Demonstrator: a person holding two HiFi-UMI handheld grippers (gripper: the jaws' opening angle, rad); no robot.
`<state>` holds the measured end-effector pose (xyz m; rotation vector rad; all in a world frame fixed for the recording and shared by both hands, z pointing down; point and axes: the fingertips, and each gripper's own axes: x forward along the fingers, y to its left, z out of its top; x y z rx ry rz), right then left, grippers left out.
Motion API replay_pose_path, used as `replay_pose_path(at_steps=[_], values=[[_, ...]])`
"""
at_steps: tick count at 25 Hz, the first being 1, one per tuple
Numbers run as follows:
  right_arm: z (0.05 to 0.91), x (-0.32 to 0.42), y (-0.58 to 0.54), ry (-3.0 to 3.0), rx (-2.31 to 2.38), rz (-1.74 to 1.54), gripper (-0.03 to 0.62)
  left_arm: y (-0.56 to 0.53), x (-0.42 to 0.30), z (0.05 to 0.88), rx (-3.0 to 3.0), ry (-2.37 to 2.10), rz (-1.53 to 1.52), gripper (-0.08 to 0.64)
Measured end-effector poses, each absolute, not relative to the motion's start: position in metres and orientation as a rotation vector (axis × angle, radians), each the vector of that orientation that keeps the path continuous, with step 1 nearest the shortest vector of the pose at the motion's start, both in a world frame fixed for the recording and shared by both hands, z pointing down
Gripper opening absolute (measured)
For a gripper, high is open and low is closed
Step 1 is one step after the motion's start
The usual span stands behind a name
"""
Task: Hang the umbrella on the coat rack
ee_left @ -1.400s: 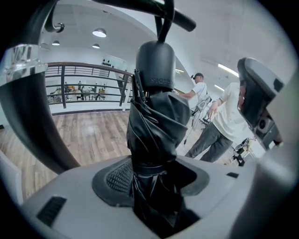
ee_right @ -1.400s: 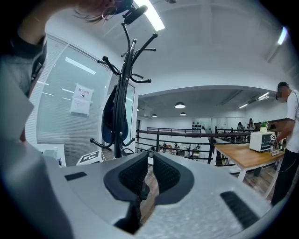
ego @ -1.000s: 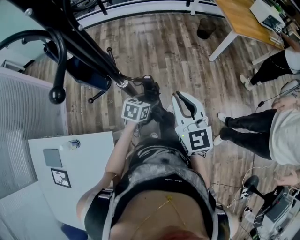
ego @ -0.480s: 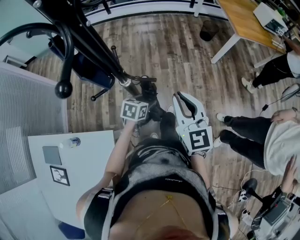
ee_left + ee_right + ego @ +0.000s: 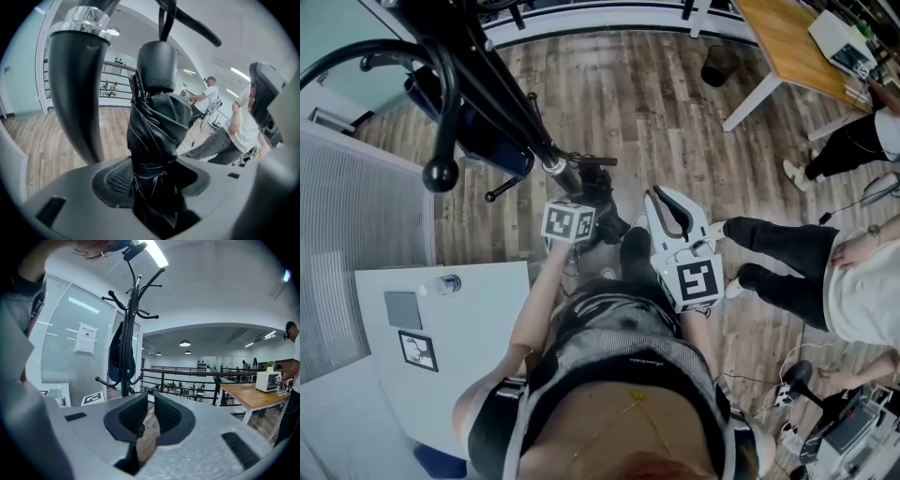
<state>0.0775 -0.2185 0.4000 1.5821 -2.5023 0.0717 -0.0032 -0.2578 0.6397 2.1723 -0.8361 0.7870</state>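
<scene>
Stretching across the room, a grey-brown wood-plank floor point(image 5: 656, 103) is carrying everything, with a pale wooden table point(image 5: 787, 42) standing towards its far right corner and a white surface point(image 5: 478, 347) bearing a square marker at its near left. The coat rack point(image 5: 492, 94) is rising from the floor as a black metal pole with curved, ball-tipped hooks, and a dark blue item point(image 5: 473, 141) is hanging on it. The umbrella point(image 5: 157, 136), folded into a short bundle of creased black fabric with a rounded matt cap and a strap, is sitting low beside the rack's pole, not on any hook. The left gripper point(image 5: 154, 187) is clamping tight on the umbrella's wrapped lower part with its ribbed pads. The right gripper point(image 5: 149, 420) is hanging alongside, its ribbed pads a narrow slit apart and gripping nothing.
</scene>
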Motion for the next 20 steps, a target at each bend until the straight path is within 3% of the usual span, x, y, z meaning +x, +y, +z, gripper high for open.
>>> replay_pose_path(at_steps=[20], values=[[0.405, 0.069, -0.216, -2.51, 1.554, 0.085, 0.048, -0.251, -0.028, 0.676, 2.073, -0.905, 0.779, 0.252]])
